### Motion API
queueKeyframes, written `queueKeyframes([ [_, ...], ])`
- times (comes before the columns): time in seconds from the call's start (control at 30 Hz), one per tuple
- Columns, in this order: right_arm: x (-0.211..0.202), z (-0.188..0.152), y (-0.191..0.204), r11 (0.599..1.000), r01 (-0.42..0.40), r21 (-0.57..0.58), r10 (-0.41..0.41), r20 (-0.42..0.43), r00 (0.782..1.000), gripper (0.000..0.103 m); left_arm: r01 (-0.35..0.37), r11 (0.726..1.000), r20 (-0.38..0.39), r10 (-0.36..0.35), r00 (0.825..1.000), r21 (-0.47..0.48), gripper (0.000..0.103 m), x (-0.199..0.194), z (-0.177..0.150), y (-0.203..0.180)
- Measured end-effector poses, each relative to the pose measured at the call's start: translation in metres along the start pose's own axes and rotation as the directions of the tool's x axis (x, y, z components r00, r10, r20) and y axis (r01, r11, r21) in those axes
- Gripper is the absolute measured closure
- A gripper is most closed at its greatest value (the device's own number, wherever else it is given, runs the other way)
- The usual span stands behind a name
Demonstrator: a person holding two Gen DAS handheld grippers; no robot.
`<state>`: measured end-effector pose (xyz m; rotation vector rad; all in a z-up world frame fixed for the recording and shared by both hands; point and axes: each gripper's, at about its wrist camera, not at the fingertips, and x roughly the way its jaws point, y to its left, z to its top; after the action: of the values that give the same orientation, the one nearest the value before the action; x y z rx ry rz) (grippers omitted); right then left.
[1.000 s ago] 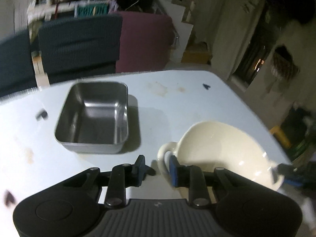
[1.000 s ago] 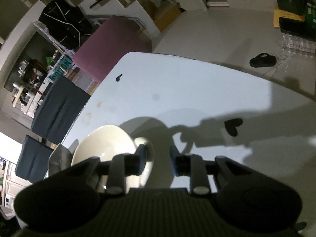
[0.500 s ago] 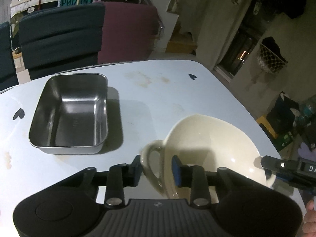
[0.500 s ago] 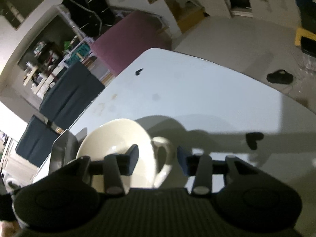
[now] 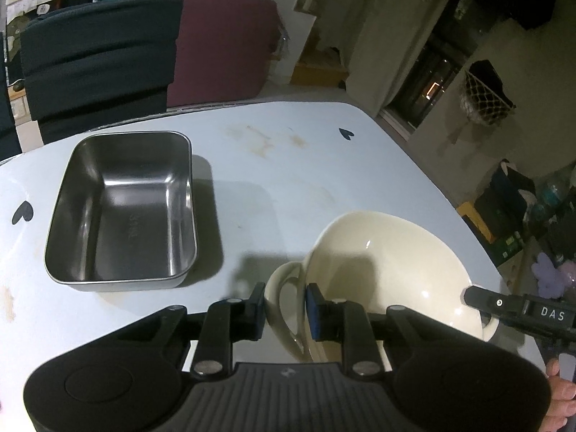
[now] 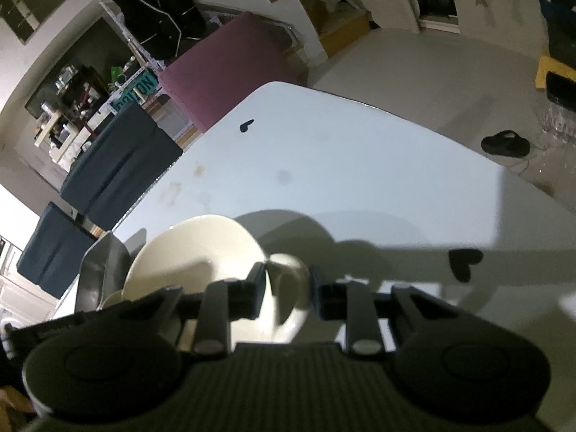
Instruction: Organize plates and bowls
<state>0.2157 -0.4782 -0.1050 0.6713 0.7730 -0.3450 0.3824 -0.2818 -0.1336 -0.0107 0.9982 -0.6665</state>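
Observation:
A cream two-handled bowl (image 5: 392,262) sits near the table's right edge; it also shows in the right wrist view (image 6: 194,248). My left gripper (image 5: 286,307) has its jaws closed on the bowl's near-left loop handle (image 5: 284,288). My right gripper (image 6: 286,289) has its jaws closed on the opposite loop handle (image 6: 291,280); its finger (image 5: 518,311) shows at the bowl's far side in the left wrist view. A rectangular steel tray (image 5: 126,208) stands empty to the left of the bowl.
The white table (image 5: 288,165) has black heart marks (image 5: 346,133) and brown stains. Dark and maroon chairs (image 5: 108,54) stand behind the table's far edge. The floor drops off beyond the table's right edge, with boxes (image 5: 504,223) there.
Both grippers moved in around the bowl's handles and closed on them. The left gripper, beside the handle a second ago, now straddles it.

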Motion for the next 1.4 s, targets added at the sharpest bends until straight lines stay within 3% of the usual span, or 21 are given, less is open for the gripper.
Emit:
queueKeyframes([
  [0.37,0.004,-0.001,0.000,0.998,-0.004,-0.059,0.000,-0.068,0.998,0.074,0.008,1.000,-0.009,-0.008,1.000,-0.004,0.079,0.002,0.001,0.001],
  [1.0,-0.002,-0.002,0.012,0.994,0.033,-0.108,-0.039,-0.053,0.998,0.076,0.002,0.999,0.002,-0.002,1.000,-0.038,0.079,-0.006,-0.005,-0.001],
  [1.4,-0.044,-0.009,0.022,0.989,-0.014,-0.148,0.015,0.001,1.000,0.076,-0.024,0.997,0.087,0.030,0.996,-0.069,0.079,-0.070,-0.012,-0.011],
])
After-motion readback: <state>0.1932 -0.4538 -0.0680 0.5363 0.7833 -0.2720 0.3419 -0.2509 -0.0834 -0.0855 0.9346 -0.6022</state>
